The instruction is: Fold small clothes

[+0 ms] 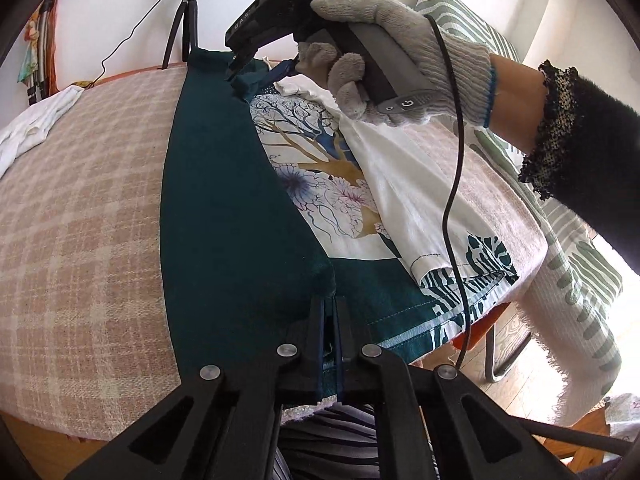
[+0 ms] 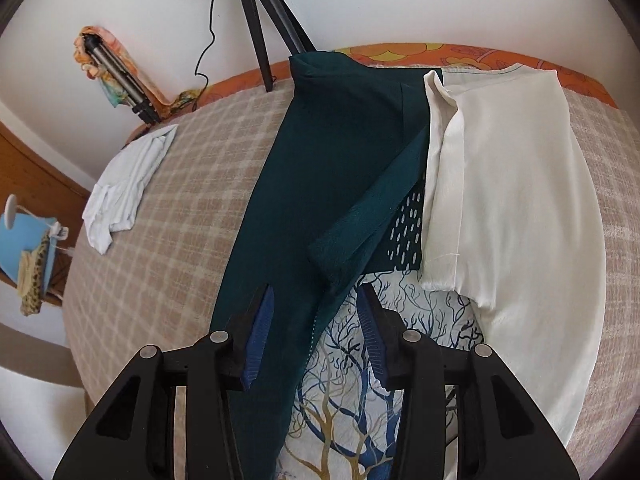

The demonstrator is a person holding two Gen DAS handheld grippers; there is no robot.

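On the tabletop with the pink-and-cream checked cloth (image 2: 168,216), the dark teal garment with the white tree-print panel (image 1: 224,184) lies stretched out long, its white lining side (image 2: 512,200) flipped open, and the left gripper (image 1: 329,312) has its jaws clamped shut on the near teal edge, I'd guess to anchor it for the fold. Over the far end, the right gripper (image 2: 316,320) hangs with jaws apart, straddling the teal fold edge but not pinching it, probably lining up its own grab.
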